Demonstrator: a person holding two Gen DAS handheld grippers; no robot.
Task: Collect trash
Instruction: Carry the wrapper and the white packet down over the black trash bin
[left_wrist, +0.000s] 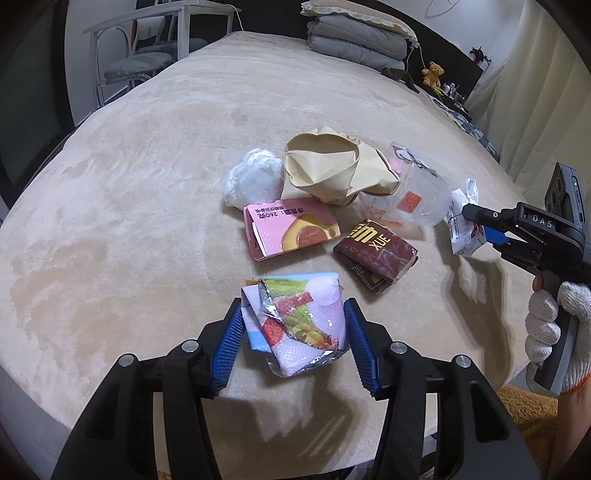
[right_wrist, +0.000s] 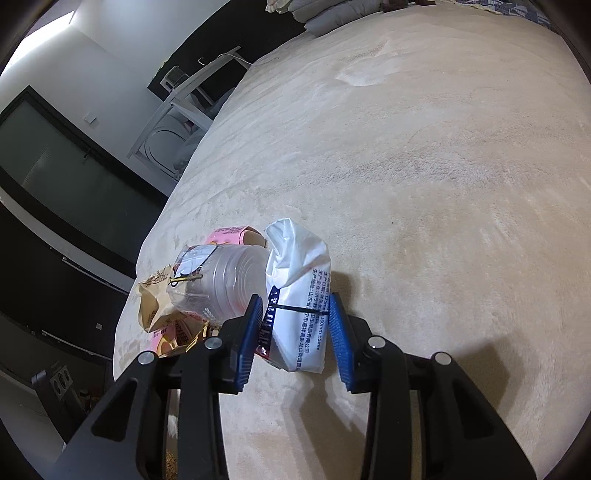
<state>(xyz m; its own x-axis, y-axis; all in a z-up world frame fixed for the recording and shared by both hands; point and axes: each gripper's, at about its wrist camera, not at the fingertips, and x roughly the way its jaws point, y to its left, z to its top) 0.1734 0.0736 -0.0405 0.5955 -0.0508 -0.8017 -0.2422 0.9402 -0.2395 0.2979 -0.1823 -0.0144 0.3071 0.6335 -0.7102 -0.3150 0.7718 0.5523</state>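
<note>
Both tools are angled down at the bed, and each one has a piece of trash in it

Left tool (left_wrist: 293, 341): its blue pads are clamped on either side of a crumpled snack wrapper (left_wrist: 295, 323), the colourful one with the silver foil edge torn open, sitting right between the fingers on the blanket. Just past its tip is a pink carton (left_wrist: 290, 230), and off to the right of that a dark red packet (left_wrist: 376, 254) with gold lettering. Further out there's a crushed paper bag (left_wrist: 332, 170), a white plastic bag (left_wrist: 255, 179) balled up on its left and a clear plastic cup (left_wrist: 413, 192) on its right.

Right tool (right_wrist: 295, 332): closed on a white wipes pack (right_wrist: 299, 295) with blue print, pads pressing both sides. From the left wrist camera you can see it off to the right, held by a hand in a white knit glove (left_wrist: 554, 325), with the pack pinched at its tip. The clear cup lies just left of the pack, nearly touching.

Everything's on a bed (left_wrist: 147, 184) with a fuzzy beige blanket. Far end has folded grey bedding (left_wrist: 358, 37) stacked up, a little teddy bear (left_wrist: 432, 72) to the right of it, a chair (left_wrist: 136, 62) on the left side, and curtains along the right
</note>
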